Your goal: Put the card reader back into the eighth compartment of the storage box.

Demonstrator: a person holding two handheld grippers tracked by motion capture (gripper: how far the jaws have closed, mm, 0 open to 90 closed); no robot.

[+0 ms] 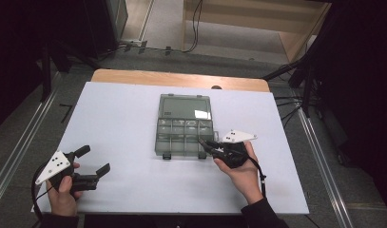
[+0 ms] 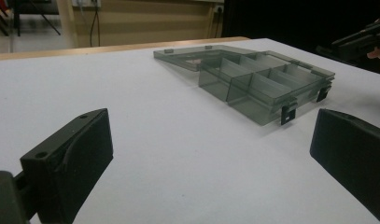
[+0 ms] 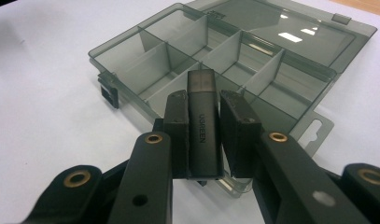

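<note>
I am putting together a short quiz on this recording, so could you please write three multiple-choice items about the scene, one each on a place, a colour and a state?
1. Where is the right gripper?
A. at the organiser box's near right corner
B. beyond the box's far edge
C. at the table's left edge

2. What colour is the organiser box?
A. bright red
B. translucent smoky grey
C. solid white

3. How do the jaws of the left gripper stand?
A. shut on the box lid
B. shut on a cable
C. open, with nothing between them

Answers: 1 A, the high view shows it there. 2 B, the dividers show through its walls. 3 C, bare table lies between its jaws.
</note>
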